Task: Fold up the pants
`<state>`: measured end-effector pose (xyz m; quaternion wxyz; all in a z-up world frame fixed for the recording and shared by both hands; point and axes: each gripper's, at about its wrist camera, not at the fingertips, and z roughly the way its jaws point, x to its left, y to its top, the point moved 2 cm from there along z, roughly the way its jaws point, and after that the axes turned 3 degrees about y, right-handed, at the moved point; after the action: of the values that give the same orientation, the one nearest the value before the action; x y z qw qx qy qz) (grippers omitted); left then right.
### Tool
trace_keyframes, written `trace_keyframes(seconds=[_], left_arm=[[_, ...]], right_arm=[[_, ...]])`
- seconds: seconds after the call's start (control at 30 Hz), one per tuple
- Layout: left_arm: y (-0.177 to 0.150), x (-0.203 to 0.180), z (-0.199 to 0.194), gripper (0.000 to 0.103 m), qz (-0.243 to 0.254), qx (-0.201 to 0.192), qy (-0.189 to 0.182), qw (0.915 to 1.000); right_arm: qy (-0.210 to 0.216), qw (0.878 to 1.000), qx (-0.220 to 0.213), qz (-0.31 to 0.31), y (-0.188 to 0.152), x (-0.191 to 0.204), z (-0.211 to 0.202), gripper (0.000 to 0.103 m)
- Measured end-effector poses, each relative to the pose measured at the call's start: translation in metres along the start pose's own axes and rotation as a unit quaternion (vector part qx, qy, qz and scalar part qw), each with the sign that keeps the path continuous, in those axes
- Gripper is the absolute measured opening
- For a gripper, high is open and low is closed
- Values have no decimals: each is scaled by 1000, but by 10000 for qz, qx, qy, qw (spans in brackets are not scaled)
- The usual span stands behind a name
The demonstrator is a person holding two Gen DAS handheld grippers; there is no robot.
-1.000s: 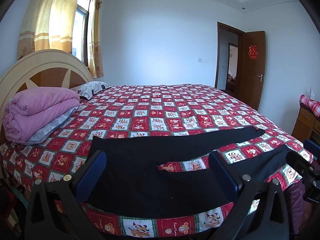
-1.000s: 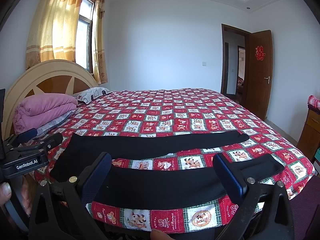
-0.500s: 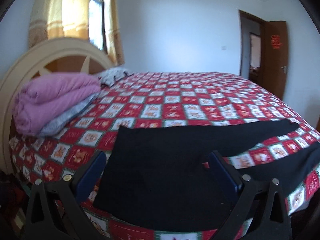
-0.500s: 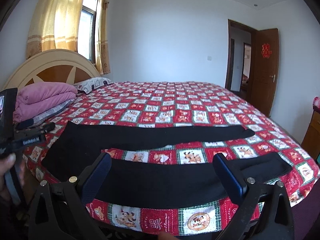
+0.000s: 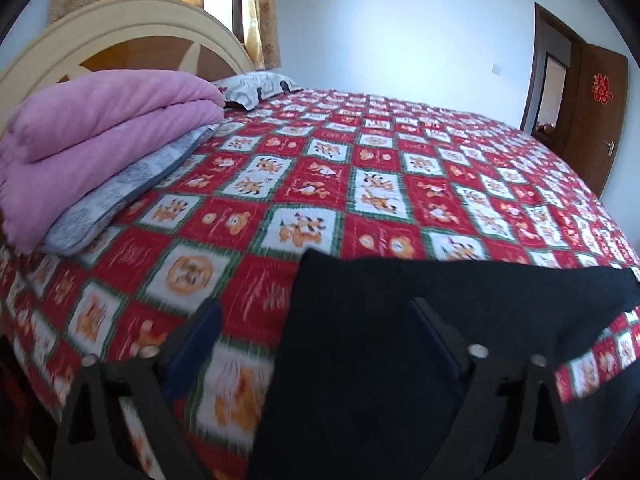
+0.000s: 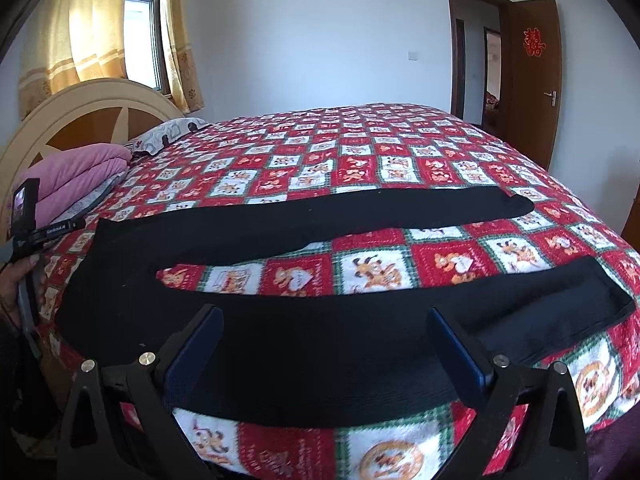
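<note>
two hand-held grippers (image 5: pixel 316 344) (image 6: pixel 324 344) gape apart over black pants (image 6: pixel 280 344), legs running rightward.

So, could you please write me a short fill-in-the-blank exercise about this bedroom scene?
1. The pants spread on the bed are ____ in colour.
2. The folded blanket by the headboard is ____.
3. The right gripper has its jaws ____.

Missing words: black; pink; open
</note>
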<state>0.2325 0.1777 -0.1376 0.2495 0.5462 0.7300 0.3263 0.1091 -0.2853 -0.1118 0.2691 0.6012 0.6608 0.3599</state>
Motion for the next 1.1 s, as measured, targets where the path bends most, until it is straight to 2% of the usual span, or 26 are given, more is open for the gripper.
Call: trace_keyframes(seconds=[0.03,0.13,0.2,0.27,0.3,0.33,0.37,0.4,0.47,0.53,0.67,0.8,0.97,1.1], left_arm=[[6,-1,12,91,104,63,-25,9999],[14,-3,41,81,286,269,-10,9992],[15,-3,56,75,329,456,-101,9984],[14,-4,71,57,379,655,-137,9970],[13,-4,77,52,420,739,-125,9963],[12,-4,80,41,415,798,-195,9958],[12,-3,83,29,384,839,-279,9953],[11,-3,84,26,372,886,-316,9949],[11,-1,85,15,374,873,-443,9945],[13,0,87,14,383,926,-490,9938],[17,2,92,13,409,982,-566,9927],[15,0,97,13,478,988,-547,9925],[13,1,102,13,434,870,-536,9938],[11,4,103,13,326,730,-586,9951]], right_arm=[[-49,10000,28,11,3,-7,4,100],[-244,9996,87,119,10,-30,16,99],[-405,9989,140,174,15,-49,23,91],[-527,9982,195,212,19,-68,31,83],[-571,9978,238,232,23,-79,35,80],[-600,9976,252,249,24,-86,37,78],[-630,9972,284,298,28,-97,41,72],[-644,9967,311,372,32,-109,44,63],[-614,9955,372,622,42,-137,51,52],[-623,9928,407,934,55,-171,58,46],[-854,9858,331,1408,83,-232,69,45],[-1159,9810,255,1537,111,-283,87,45],[-1202,9781,470,1635,133,-324,126,45],[-1057,9782,717,1639,146,-346,163,45]])
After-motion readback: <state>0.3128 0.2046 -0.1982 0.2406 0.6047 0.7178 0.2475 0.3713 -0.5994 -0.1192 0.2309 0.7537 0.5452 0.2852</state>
